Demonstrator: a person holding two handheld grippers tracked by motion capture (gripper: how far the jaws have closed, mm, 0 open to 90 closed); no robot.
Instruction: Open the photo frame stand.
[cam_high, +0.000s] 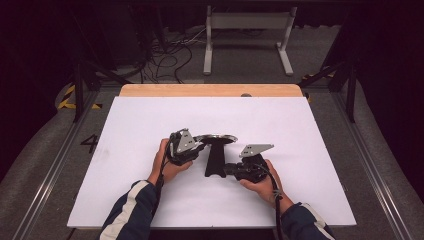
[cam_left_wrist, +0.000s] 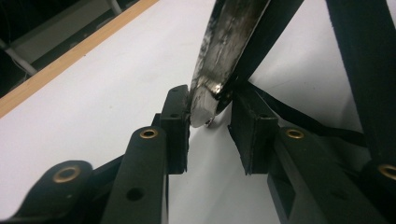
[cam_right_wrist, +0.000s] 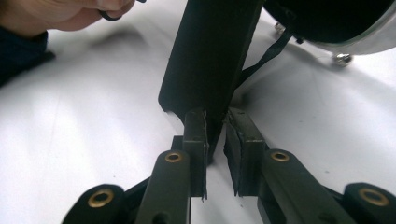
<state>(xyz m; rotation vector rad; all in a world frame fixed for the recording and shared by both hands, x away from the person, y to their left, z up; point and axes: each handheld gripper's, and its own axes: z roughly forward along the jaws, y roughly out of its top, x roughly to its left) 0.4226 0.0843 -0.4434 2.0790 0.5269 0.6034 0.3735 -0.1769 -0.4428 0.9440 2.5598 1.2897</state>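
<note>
Right gripper (cam_right_wrist: 215, 122) clamped on black handle (cam_right_wrist: 205, 60) — left gripper (cam_left_wrist: 210, 122) at pan rim (cam_left_wrist: 224, 51)

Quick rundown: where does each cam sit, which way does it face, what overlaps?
High view: fixed above the person's side, looking forward and down on the white table; both forearms, left gripper and right gripper show.
Left gripper view: rides the left gripper, looking along its jaws at the shiny metal pan rim.
Right gripper view: rides the right gripper, looking along its jaws at the flat black pan handle; the other hand shows farther off.
Shared: the pan and the white table appear in all three.
</note>
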